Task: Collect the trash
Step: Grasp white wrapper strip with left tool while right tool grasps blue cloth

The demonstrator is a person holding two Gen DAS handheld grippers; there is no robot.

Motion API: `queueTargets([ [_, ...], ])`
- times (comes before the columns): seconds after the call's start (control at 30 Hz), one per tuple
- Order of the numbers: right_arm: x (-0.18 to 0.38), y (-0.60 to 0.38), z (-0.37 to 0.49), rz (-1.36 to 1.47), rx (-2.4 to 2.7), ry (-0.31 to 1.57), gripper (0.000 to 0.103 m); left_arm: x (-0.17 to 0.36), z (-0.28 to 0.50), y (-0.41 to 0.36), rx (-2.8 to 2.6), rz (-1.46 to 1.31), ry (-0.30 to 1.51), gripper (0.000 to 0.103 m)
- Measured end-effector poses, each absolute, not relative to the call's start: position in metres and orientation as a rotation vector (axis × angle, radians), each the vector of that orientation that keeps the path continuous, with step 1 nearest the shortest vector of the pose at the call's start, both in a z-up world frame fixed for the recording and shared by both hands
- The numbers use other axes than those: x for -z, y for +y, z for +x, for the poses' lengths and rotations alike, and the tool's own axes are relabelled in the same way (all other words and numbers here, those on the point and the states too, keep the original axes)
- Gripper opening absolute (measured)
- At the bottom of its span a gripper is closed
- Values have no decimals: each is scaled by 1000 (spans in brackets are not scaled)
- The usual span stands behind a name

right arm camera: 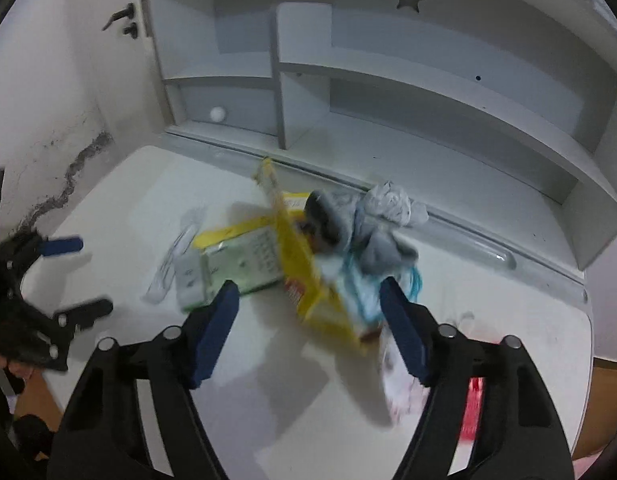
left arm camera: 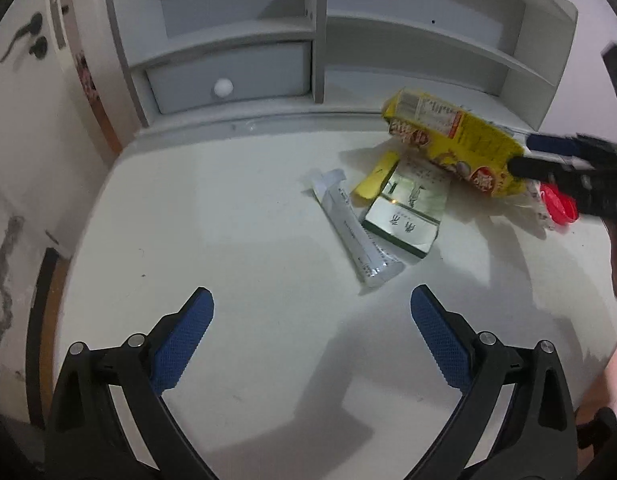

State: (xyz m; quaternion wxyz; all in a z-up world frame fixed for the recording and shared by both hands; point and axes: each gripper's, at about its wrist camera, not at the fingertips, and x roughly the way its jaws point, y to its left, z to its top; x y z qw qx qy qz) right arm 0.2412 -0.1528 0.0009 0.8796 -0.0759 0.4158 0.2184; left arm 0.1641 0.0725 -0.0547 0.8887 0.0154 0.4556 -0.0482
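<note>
Trash lies in a heap on the white desk (left arm camera: 228, 220). In the left wrist view I see a white tube (left arm camera: 356, 232), a green and white carton (left arm camera: 408, 216), a small yellow piece (left arm camera: 378, 178) and a yellow snack box (left arm camera: 460, 140). My left gripper (left arm camera: 311, 291) hangs open over bare desk in front of the tube, holding nothing. My right gripper (right arm camera: 308, 284) is open, with the blurred yellow snack box (right arm camera: 308, 280) and a light blue pack (right arm camera: 360, 292) between its fingers; its left pad stands clear of them. From the left wrist view, the right gripper (left arm camera: 528, 156) reaches the box's right end.
A grey crumpled wad (right arm camera: 372, 220) lies behind the box, a red item (left arm camera: 558, 206) and a white printed wrapper (right arm camera: 396, 376) to its right. A white shelf unit (left arm camera: 316, 32) with a knobbed drawer (left arm camera: 223, 88) stands at the desk's back. A door handle (left arm camera: 28, 32) is left.
</note>
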Motion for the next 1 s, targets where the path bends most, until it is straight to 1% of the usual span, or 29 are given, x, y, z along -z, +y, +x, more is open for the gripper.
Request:
queueTargets([
  [0.13, -17, -174, 267, -100, -423, 855, 69, 62, 182, 72, 145, 13, 950, 96],
  [0.27, 2, -182, 313, 28, -450, 1010, 69, 72, 208, 70, 155, -19, 975, 96],
  [0.3, 9, -180, 318, 40, -453, 1040, 66, 74, 212, 69, 157, -30, 980, 96],
  [0.33, 14, -179, 323, 51, -457, 1062, 60, 76, 215, 69, 158, -45, 985, 96],
  [0.37, 19, -178, 327, 66, -465, 1079, 56, 77, 217, 69, 159, -56, 992, 95],
  [0.4, 19, -178, 328, 70, -460, 1073, 45, 78, 219, 69, 157, -63, 997, 95],
  [0.43, 18, -177, 328, 68, -460, 1069, 25, 80, 223, 68, 156, -65, 996, 95],
  [0.5, 10, -183, 323, 113, -460, 1042, 24, 82, 224, 66, 141, -39, 1000, 91],
  [0.53, 4, -188, 320, 127, -451, 1019, 24, 82, 226, 65, 135, -30, 1001, 85],
  [0.57, -3, -192, 315, 129, -441, 989, 24, 83, 226, 64, 129, -23, 1005, 82],
  [0.6, -7, -196, 310, 131, -433, 970, 24, 84, 227, 65, 124, -22, 1010, 81],
  [0.7, -20, -209, 293, 163, -443, 940, 24, 83, 224, 67, 117, -27, 1015, 70],
  [0.73, -23, -212, 285, 161, -449, 932, 24, 83, 224, 67, 112, -31, 1018, 64],
  [0.77, -26, -214, 276, 157, -456, 923, 24, 82, 223, 67, 116, -32, 1018, 54],
  [0.8, -28, -216, 269, 157, -460, 917, 24, 82, 223, 66, 118, -29, 1018, 47],
  [0.83, -30, -220, 260, 157, -464, 912, 24, 81, 221, 65, 122, -20, 1019, 25],
  [0.87, -32, -226, 247, 158, -463, 904, 24, 81, 220, 64, 122, -15, 1025, 17],
  [1.0, -39, -259, 201, 173, -428, 863, 24, 65, 204, 66, 80, 4, 985, 14],
])
